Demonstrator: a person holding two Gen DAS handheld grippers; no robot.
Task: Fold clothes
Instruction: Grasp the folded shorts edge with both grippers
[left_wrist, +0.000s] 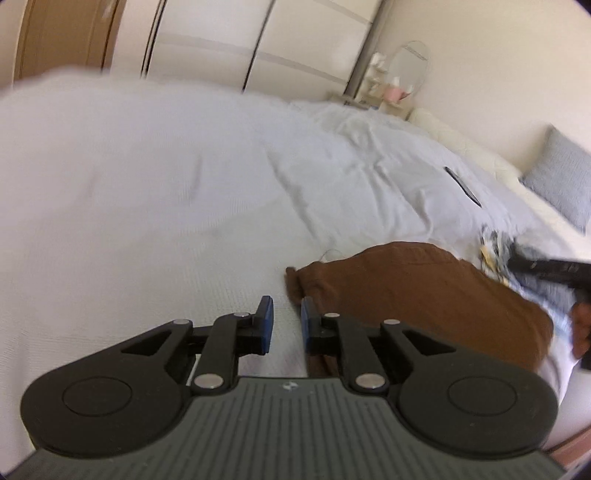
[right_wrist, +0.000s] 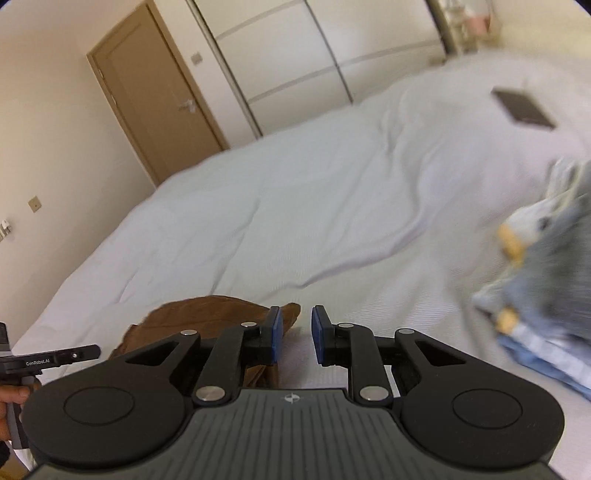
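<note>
Here, both grippers hang above a bed (left_wrist: 147, 184) covered in a pale, lightly creased duvet. Left gripper (left_wrist: 287, 321): blue-padded fingers (left_wrist: 266, 319) spread with a narrow gap, nothing between them, bare bedding showing through. Just to the right of its right finger lies the brown garment (left_wrist: 424, 291), folded flat on the bed, one corner poking out toward the gripper; finger and cloth look close, but contact cannot be told.

Right gripper (right_wrist: 297, 334): fingers (right_wrist: 320, 334) likewise parted and empty. In the right wrist view the same brown garment sits under and behind its left finger, with white bedding in the gap.

To the right of the brown piece, a heap of other clothes (right_wrist: 546, 266), grey and light blue with yellow patches, blurred. In the left wrist view this heap lies beyond the garment's far end, partly behind the other gripper's black body.

A hand (right_wrist: 11, 400) grips a handle at the lower-left edge of the right wrist view, under a black bar with white lettering.

Further up the bed: a dark flat phone (right_wrist: 522, 108) lying on the duvet, well apart from the clothes. A grey pillow (left_wrist: 565, 177) at the headboard side. Behind the bed, white wardrobe doors (right_wrist: 288, 55) and a brown room door (right_wrist: 147, 92), closed. A small side table with a round mirror (left_wrist: 410, 68) in the far corner, items on it too blurred to identify.
</note>
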